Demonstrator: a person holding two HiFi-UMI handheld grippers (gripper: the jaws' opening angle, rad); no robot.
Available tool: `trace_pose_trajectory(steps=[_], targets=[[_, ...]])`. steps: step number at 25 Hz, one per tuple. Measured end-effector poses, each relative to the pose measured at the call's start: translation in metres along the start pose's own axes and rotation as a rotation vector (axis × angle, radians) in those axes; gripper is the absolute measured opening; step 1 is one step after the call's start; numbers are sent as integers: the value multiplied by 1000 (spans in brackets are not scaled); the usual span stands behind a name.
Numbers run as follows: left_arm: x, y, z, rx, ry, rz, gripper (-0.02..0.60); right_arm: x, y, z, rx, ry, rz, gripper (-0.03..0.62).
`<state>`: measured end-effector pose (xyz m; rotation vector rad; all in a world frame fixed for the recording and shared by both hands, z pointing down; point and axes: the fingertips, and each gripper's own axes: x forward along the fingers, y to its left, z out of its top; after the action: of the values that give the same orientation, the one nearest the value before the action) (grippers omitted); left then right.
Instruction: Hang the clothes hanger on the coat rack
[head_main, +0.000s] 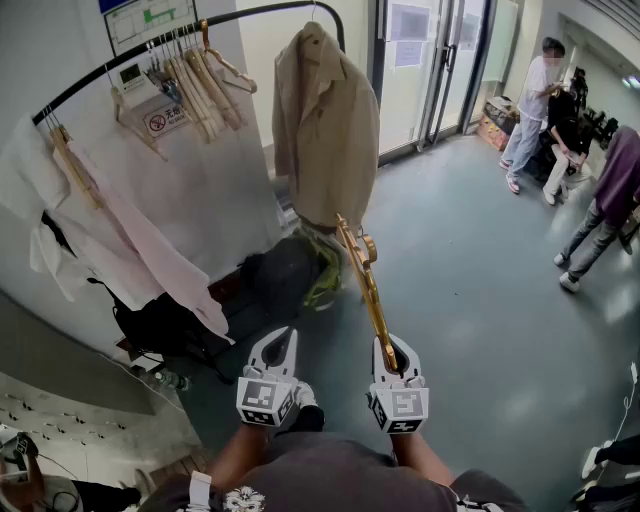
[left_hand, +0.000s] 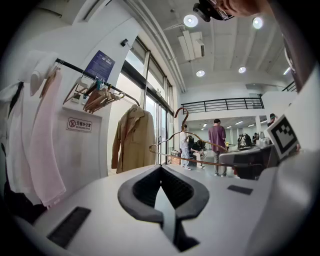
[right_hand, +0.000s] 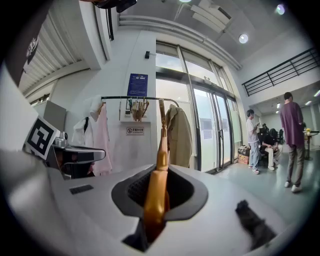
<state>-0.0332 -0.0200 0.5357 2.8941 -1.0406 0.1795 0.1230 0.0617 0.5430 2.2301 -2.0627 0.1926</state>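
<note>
Right gripper (head_main: 393, 352), jaws pinching one arm-end of the wooden clothes hanger (head_main: 365, 280). The hanger sticks out forward in the air, hook at the far end, well short of the coat rack (head_main: 260, 11). Left gripper (head_main: 276, 345), jaws pressed together on nothing. The hanger looks light, stiff and glossy. Held by its tip, it may swivel; a hold nearer the hook seems steadier.
</note>
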Motion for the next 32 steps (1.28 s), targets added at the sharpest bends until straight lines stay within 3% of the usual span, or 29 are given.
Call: trace_pose_trajectory(steps=[18, 32], targets=[[101, 149, 36, -4, -49, 56, 8, 176, 15, 51, -3, 22, 30, 41], [132, 191, 54, -7, -51, 238, 8, 292, -1, 93, 21, -9, 229, 41]])
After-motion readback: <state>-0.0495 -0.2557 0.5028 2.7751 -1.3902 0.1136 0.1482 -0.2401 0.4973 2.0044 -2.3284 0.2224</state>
